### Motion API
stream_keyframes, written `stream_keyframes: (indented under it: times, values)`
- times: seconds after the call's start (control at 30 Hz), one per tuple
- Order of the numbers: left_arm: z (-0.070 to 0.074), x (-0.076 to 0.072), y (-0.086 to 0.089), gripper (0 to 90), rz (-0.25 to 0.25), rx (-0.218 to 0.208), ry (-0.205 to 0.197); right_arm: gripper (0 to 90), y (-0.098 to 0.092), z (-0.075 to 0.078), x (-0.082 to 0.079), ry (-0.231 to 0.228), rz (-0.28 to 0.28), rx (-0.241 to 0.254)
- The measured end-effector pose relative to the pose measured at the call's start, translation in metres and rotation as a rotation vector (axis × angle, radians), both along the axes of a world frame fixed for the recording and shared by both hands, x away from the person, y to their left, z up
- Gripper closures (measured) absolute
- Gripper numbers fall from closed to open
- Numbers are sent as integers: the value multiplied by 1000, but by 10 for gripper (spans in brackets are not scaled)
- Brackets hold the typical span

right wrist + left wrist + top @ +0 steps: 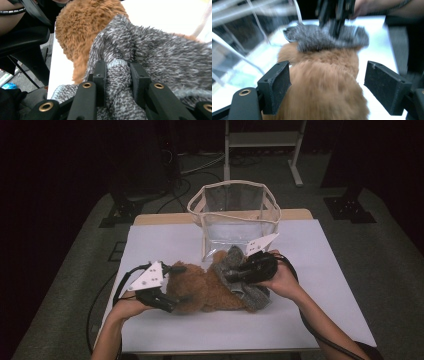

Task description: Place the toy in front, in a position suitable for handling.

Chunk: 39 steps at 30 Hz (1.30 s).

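Note:
A brown plush bear (200, 290) lies on its side on the white table (325, 285), with a grey knitted garment (255, 297) around its right end. My left gripper (172, 287) straddles the bear's left end. In the left gripper view its jaws (329, 85) stand wide with the brown fur (324, 82) between them; the right pad (384, 85) is clear of the fur. My right gripper (230, 276) reaches in from the right. In the right gripper view it (117, 72) is shut on a bunched fold of the grey knit (162, 50), the bear (82, 27) beyond it.
A clear plastic bag (235, 210) with a cream rim and handles stands open just behind the bear, at the table's far middle. White tabletop lies bare to the left, right and front. A metal frame (262, 140) stands on the floor beyond the table.

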<state>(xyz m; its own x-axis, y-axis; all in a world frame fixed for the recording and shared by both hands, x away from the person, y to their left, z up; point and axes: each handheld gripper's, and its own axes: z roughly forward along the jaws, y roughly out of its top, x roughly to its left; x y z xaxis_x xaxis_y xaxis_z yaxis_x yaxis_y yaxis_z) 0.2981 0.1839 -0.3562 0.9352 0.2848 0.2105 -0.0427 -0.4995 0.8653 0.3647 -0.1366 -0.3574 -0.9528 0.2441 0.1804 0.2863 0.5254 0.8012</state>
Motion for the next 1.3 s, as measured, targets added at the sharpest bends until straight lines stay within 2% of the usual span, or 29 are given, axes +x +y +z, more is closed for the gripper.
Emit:
stream_keyframes:
  times: [0.03,0.13,0.27,0.33,0.47,0.6,0.7,0.8,0.87,0.97,1.2,1.3]
  values:
    - [-5,1,-1,201,-2,13,2,695,-1,-1,-1,5,-1,5]
    - [-11,4,0,197,17,-8,2,694,-8,-2,-2,4,-10,8]
    - [-15,7,3,188,52,48,-7,692,-27,-3,0,1,-56,16]
    - [-14,7,5,188,57,37,0,692,-37,-6,3,11,-87,31]
    - [-14,3,7,188,36,15,1,692,-50,-16,9,40,-135,55]
    - [-19,3,11,185,49,40,-4,692,-56,-20,13,33,-174,49]
    - [-24,7,13,187,80,77,-6,692,-54,-27,13,53,-168,48]
    - [-34,15,17,192,126,100,8,693,-48,-28,11,66,-149,57]
    - [-39,20,22,193,135,72,24,694,-42,-26,7,62,-123,60]
    - [-42,25,27,204,150,63,25,696,-34,-21,1,56,-100,54]
    - [-42,37,26,211,168,79,29,697,-20,-15,-13,64,-36,71]
    - [-37,36,24,211,154,83,27,695,-21,-13,-13,38,-53,57]
